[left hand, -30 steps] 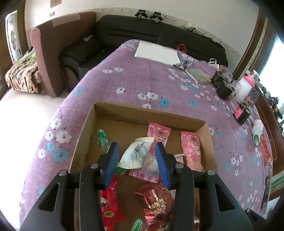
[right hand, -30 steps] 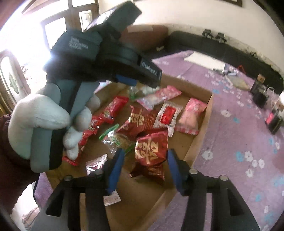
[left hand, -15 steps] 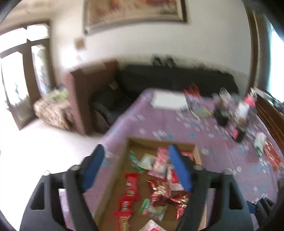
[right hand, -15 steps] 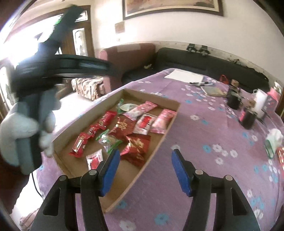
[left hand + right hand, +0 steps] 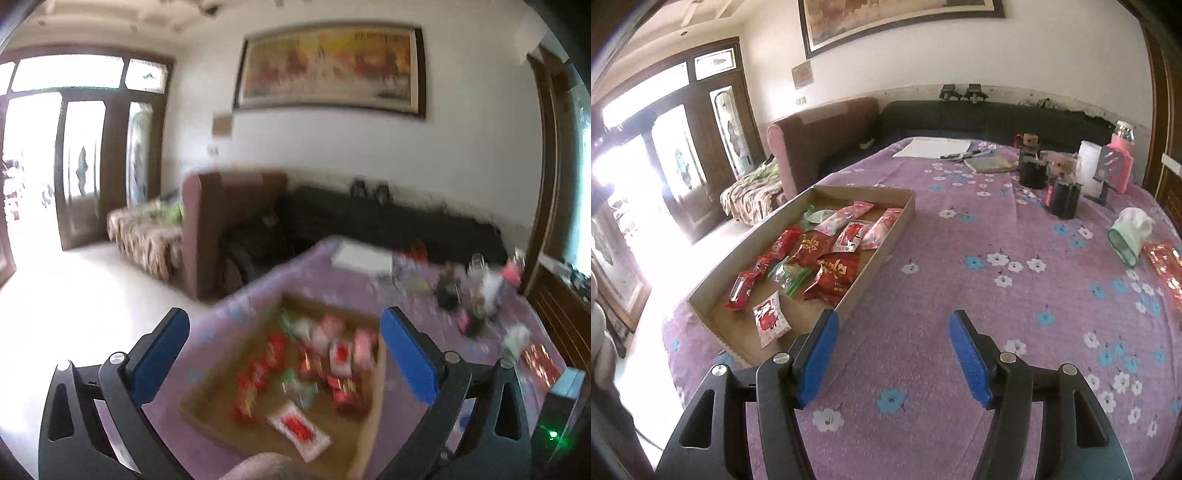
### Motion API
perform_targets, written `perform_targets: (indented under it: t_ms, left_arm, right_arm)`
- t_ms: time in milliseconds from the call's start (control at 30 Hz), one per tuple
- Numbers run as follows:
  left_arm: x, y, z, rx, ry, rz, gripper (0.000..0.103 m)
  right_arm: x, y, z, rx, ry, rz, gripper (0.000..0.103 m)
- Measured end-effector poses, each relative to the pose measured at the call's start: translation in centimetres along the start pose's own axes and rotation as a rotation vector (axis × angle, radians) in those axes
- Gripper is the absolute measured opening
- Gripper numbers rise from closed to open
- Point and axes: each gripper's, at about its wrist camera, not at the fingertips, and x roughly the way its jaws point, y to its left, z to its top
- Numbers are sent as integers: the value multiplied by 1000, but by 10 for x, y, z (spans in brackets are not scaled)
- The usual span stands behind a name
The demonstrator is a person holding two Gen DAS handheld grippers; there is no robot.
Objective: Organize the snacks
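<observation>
A shallow cardboard box [image 5: 882, 240] lies on the purple flowered tablecloth [image 5: 1015, 302] and holds several snack packets: red ones [image 5: 833, 275], pink ones [image 5: 881, 229], a green one [image 5: 788, 275]. My right gripper [image 5: 892, 352] is open and empty, hovering above the cloth just right of the box's near corner. My left gripper [image 5: 282, 358] is wide open and empty, raised high above the box [image 5: 221, 410], which looks blurred in the left wrist view.
At the table's far right stand dark jars [image 5: 1062, 197], a white jug [image 5: 1089, 166], a pink bottle [image 5: 1121, 162] and a green-rimmed cup [image 5: 1126, 236]. Paper [image 5: 932, 147] and a notebook [image 5: 990, 164] lie at the back. Sofas [image 5: 979, 118] sit behind.
Both grippers have pulled up and back from the box and opened wider. The left one rose high and the view blurred. The snacks stay in the box.
</observation>
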Motion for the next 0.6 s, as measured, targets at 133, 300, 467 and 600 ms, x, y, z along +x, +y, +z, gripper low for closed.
perform_targets:
  t_ms: [133,300,467,600]
  left_arm:
    - [19,-9,-16,35,134,2,103]
    - [35,-23,-35,99,210,33,103]
    - [35,-28,-47,119,252,22,103]
    - [36,-26,-57,126,278,18,103]
  right_arm:
    - [-12,8,-7,-34,-36,-45,73]
    - [-13,8,-10,-41,-28,-68,74]
    - [-7,6,-13,-26,-2,-78,74]
    - [-3,10,-15,-37,9,-89,74]
